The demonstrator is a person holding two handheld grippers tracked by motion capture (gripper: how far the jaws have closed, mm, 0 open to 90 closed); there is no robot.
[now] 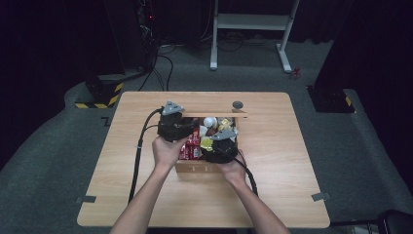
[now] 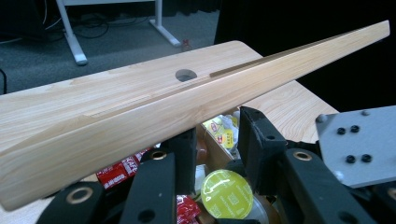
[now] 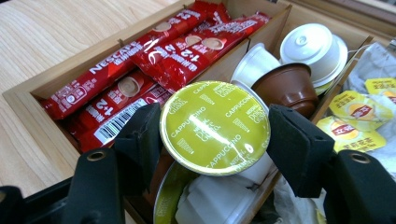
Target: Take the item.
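A wooden compartment box stands mid-table with its lid raised on edge along the back. My left gripper is at the lid's left end. In the left gripper view the lid lies across the tips of the gripper, whose jaws stand apart with box contents visible between them. My right gripper is over the box's right side, shut on a capsule with a yellow-green cappuccino lid, just above other capsules. That capsule also appears low in the left gripper view.
Red coffee sachets fill the left compartment. Brown and white capsules sit in the middle, yellow tea bags on the right. A cable hole lies behind the lid. Bare tabletop surrounds the box.
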